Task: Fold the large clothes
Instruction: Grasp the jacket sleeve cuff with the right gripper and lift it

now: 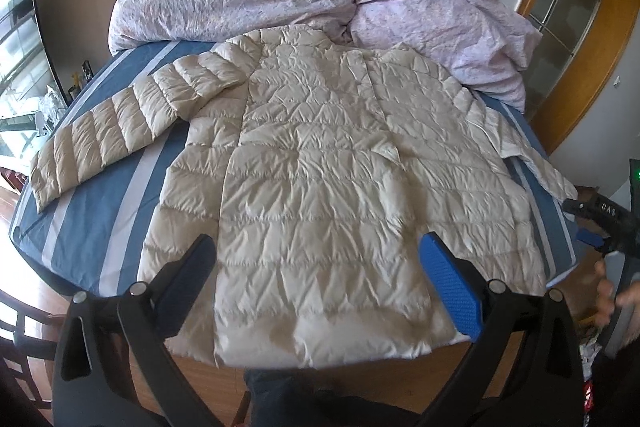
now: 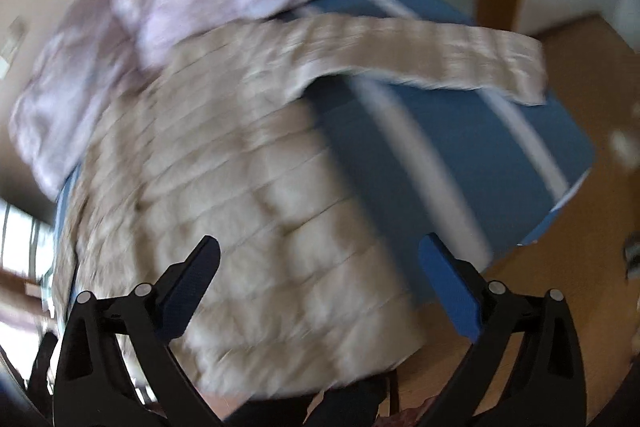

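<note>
Spreading the jacket [image 1: 320, 163] flat lets us fold its sleeves [image 1: 108, 135], out at nine and three o'clock; left gripper [image 1: 320, 259] and right gripper [image 2: 320, 259] both gape, empty.

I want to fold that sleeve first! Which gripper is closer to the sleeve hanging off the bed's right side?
Right. The right gripper sits beside the right sleeve; the left gripper hovers over the jacket's hem.
</note>
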{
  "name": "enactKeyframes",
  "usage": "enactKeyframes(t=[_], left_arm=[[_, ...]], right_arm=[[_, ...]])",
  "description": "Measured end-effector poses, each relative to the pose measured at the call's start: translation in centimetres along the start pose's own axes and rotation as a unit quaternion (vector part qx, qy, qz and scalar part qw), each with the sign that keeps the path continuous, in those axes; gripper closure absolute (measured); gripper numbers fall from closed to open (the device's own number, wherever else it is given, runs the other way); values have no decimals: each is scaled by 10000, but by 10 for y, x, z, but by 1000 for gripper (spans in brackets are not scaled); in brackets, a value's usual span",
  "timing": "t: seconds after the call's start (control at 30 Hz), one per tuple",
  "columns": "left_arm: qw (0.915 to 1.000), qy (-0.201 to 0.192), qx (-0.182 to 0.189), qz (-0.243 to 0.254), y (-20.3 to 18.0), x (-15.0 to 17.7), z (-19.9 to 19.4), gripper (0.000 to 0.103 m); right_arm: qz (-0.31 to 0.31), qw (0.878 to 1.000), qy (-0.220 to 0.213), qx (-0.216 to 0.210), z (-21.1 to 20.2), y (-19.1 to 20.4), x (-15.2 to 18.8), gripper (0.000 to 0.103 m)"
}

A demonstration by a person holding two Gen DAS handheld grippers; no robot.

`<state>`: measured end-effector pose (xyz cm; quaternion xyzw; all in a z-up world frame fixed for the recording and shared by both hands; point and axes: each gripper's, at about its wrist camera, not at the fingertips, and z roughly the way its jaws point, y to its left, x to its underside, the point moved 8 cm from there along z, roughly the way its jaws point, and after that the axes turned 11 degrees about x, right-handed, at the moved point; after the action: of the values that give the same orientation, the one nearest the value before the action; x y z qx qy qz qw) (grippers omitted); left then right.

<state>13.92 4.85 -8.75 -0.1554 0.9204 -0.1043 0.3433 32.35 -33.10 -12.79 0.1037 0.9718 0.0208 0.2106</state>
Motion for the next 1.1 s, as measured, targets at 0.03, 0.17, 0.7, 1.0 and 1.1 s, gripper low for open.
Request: enactKeyframes(t=[0.03, 0.17, 0.7, 1.0, 1.1], left_arm=[[10000, 20, -14, -6, 0, -5, 5, 2], [9999, 82, -75, -5, 4, -17, 16, 2], [9984, 326, -451, -114, 35, -36, 32, 2], [9981, 390, -453, -160, 44, -43, 39, 2], [9979, 380, -489, -199, 51, -47, 40, 2]], right_arm=[[131, 9999, 16, 101, 9, -12, -11, 8], [707, 9961, 145, 515, 44, -64, -52, 21], [2283, 9619, 591, 1381, 128, -193, -121, 50], [2173, 9682, 479, 1148, 138, -178, -119, 95], [1961, 9734, 55, 1180, 120, -162, -132, 97]])
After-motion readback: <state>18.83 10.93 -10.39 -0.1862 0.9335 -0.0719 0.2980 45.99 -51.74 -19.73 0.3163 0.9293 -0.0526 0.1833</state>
